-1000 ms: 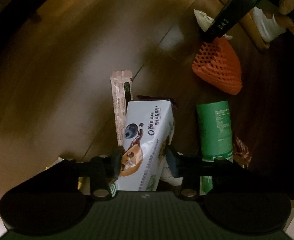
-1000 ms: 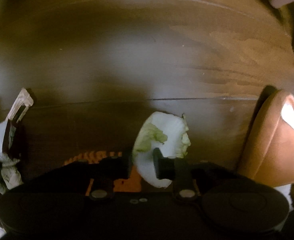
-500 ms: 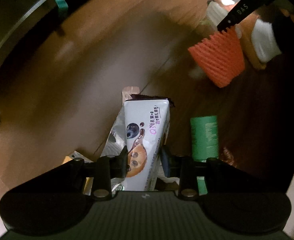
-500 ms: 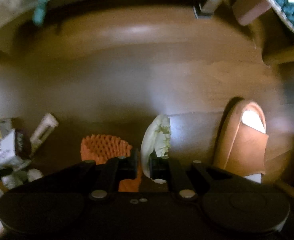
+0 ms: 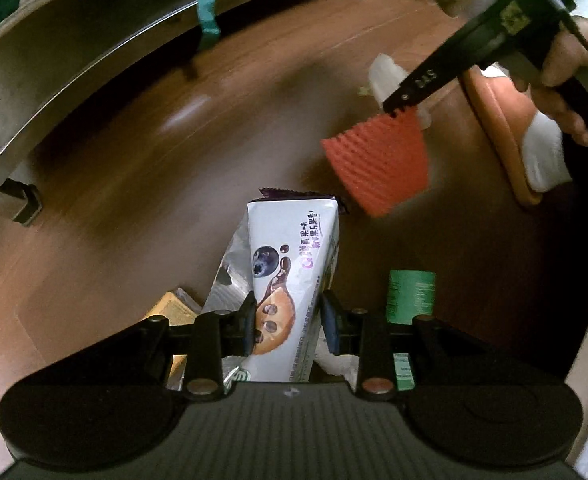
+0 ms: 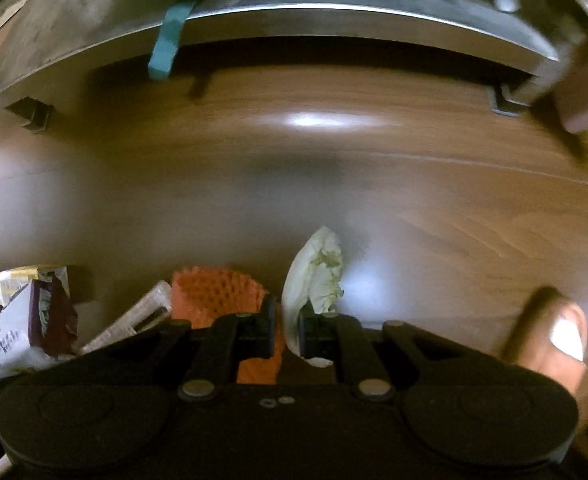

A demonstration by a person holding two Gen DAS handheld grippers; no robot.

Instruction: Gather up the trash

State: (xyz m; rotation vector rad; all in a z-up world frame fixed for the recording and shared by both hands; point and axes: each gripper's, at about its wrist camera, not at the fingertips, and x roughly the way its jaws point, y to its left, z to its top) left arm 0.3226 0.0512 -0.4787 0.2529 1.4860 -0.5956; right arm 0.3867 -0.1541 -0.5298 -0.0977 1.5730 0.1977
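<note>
My left gripper (image 5: 287, 326) is shut on a white cookie box (image 5: 294, 248), which hangs off the wooden floor with its printed face up. My right gripper (image 6: 285, 328) is shut on a pale cabbage leaf (image 6: 314, 280), and an orange foam net (image 6: 213, 292) is caught in the same grip. In the left wrist view the right gripper (image 5: 402, 104) hangs at the upper right in a person's hand, with the foam net (image 5: 378, 160) below its tip and the leaf (image 5: 386, 76) behind it. From the right wrist the cookie box (image 6: 9, 336) shows at the lower left.
On the floor lie a green can (image 5: 412, 296), a silver wrapper (image 5: 229, 276), a yellow packet (image 5: 169, 308) and a long stick wrapper (image 6: 133, 316). An orange slipper (image 5: 494, 120) over a white sock stands at the right. A low metal frame (image 6: 334, 16) with a teal strap crosses the far side.
Both grippers have risen from the floor. The left closed tighter on the cookie box and lifted it. The right squeezed the leaf and came up with the foam net, which had lain flat.
</note>
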